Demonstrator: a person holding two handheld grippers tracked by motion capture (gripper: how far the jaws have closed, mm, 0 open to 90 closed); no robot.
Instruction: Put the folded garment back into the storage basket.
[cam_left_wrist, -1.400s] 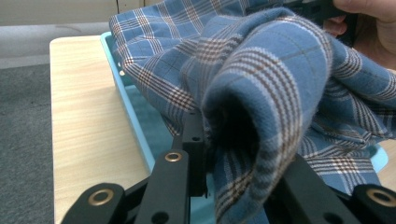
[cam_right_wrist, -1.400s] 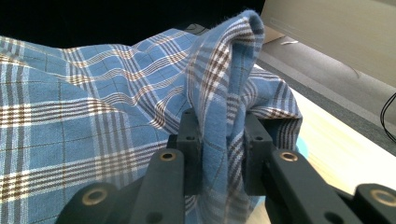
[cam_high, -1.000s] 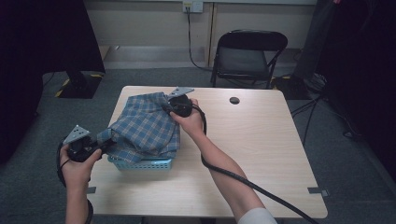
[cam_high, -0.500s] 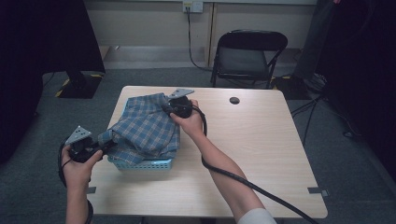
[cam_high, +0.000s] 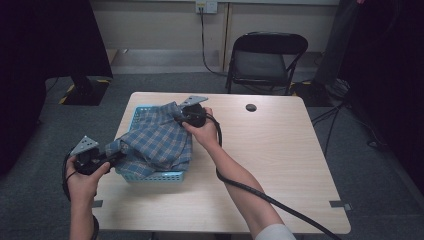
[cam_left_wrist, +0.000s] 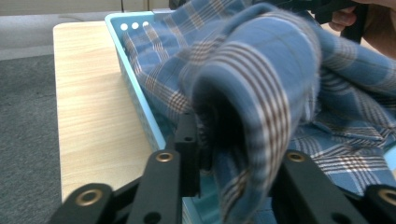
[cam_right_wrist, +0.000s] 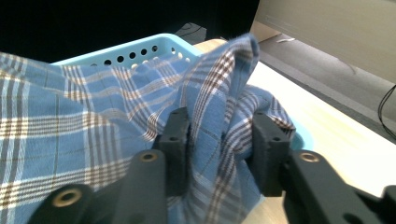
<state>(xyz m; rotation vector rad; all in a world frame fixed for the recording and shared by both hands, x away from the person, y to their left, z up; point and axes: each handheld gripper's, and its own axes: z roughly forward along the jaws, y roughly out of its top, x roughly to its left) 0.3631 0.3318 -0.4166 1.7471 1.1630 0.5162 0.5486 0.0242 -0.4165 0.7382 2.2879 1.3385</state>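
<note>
Far left in the high view: left gripper (cam_high: 111, 158) off the bench's (cam_high: 280, 165) near-left corner, level, pointing right at the blue basket (cam_high: 150, 176). Plaid cloth (cam_high: 157, 142) draped over and into that basket, one bunched fold reaching out past the basket's left wall to the jaws. In the left gripper view, that fold (cam_left_wrist: 252, 107) standing thick between the two black jaws, which have just been easing apart; gap narrow, left pad apparently no longer biting (blurred, so hard to be sure). Further right, right gripper (cam_high: 186, 116) at the basket's far-right rim, aimed left into the cloth. In the right gripper view, a raised ridge of plaid (cam_right_wrist: 219, 116) between jaws that have just been opening too, moderately spread, fabric slack between the pads rather than pinched. Long axis of the cloth running from left gripper diagonally up to the right one, both ends at a jaw. Probably a release into the basket; left gripper nearer the overhanging part (the bit likeliest to slip outside).
</note>
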